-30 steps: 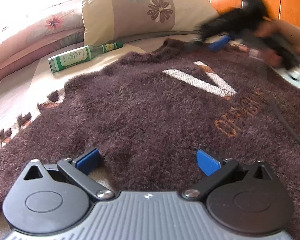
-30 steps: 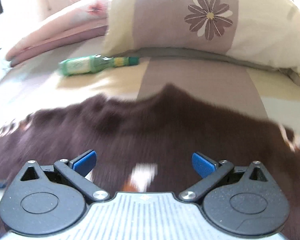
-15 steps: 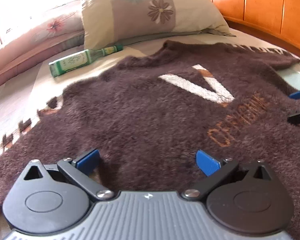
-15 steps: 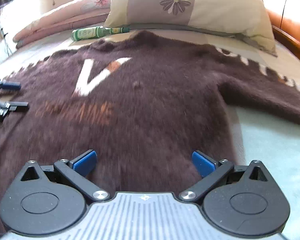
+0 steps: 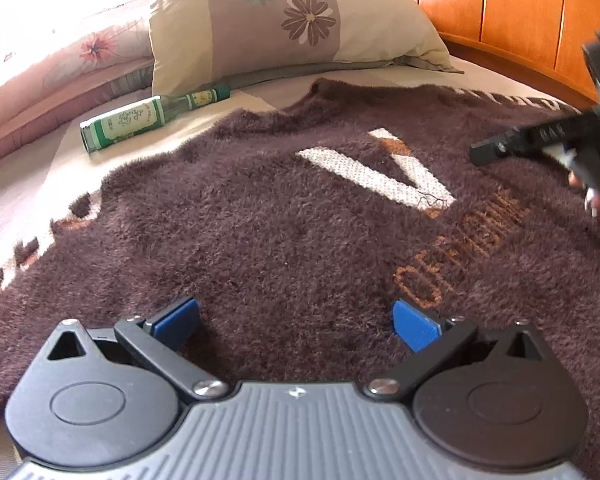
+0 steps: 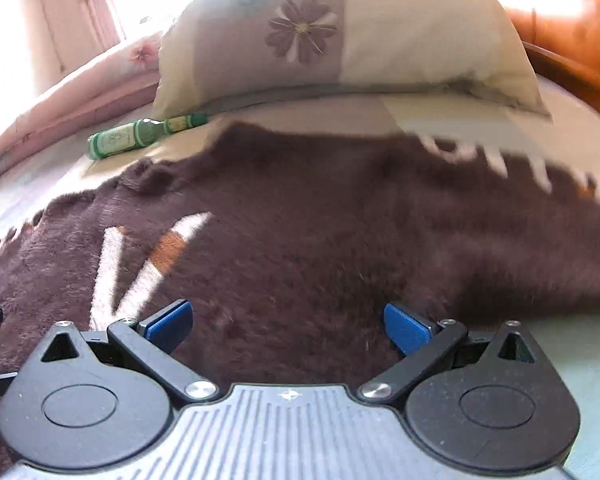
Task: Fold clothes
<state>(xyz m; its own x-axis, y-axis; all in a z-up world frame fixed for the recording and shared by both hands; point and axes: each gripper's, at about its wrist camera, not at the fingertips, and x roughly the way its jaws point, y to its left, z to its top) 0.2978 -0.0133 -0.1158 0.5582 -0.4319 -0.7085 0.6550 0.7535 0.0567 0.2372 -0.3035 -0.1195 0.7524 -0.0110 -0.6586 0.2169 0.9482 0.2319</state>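
Observation:
A fuzzy dark brown sweater (image 5: 284, 216) with a white V and orange lettering lies spread flat on the bed; it fills the right wrist view (image 6: 320, 240) too. My left gripper (image 5: 296, 320) hovers low over the sweater's near part, open, nothing between its blue pads. My right gripper (image 6: 288, 322) is open too, just above the sweater's right side near the sleeve. In the left wrist view the right gripper (image 5: 548, 140) shows blurred at the far right edge, with part of a hand behind it.
A green glass bottle (image 5: 148, 118) lies on the sheet beyond the sweater's collar. A flowered pillow (image 5: 284, 20) and a pink folded quilt (image 5: 60, 60) sit behind it. An orange wooden headboard (image 5: 520, 16) runs along the right. Pale bedsheet (image 6: 580, 360) shows beside the sleeve.
The right gripper has swung forward over the sweater toward the collar, and is blurred. The left gripper stays nearly still. Both remain open.

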